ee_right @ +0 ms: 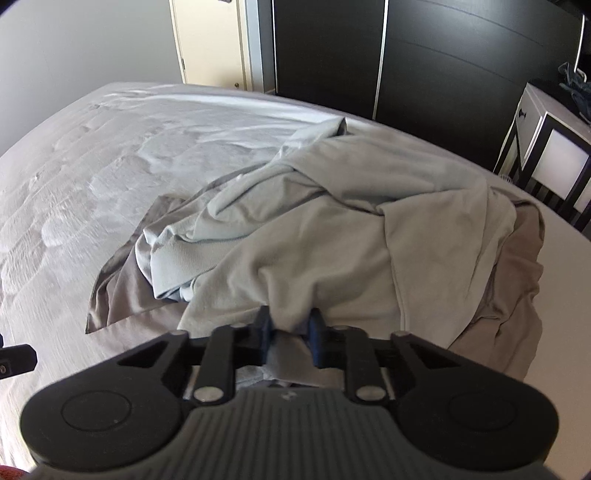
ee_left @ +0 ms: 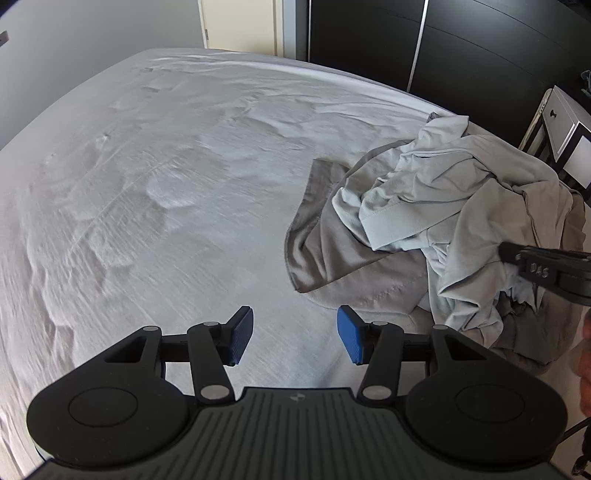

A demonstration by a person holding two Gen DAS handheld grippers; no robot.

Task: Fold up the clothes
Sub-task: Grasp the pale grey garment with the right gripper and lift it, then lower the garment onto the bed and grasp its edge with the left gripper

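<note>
A crumpled pale grey-blue sweatshirt [ee_left: 443, 192] lies on top of a darker taupe garment [ee_left: 332, 251] at the right side of the bed. My left gripper [ee_left: 295, 332] is open and empty, hovering over the bare sheet just left of the pile. My right gripper [ee_right: 291, 332] is shut on a fold of the pale sweatshirt [ee_right: 332, 236] at its near edge; the taupe garment [ee_right: 122, 291] spreads under it. The right gripper's finger also shows in the left wrist view [ee_left: 532, 267], pressed into the cloth.
The white wrinkled bed sheet [ee_left: 147, 184] stretches to the left and far side. A dark wardrobe [ee_left: 369, 33] stands behind the bed. A white nightstand [ee_right: 554, 158] stands at the right of the bed, close to the pile.
</note>
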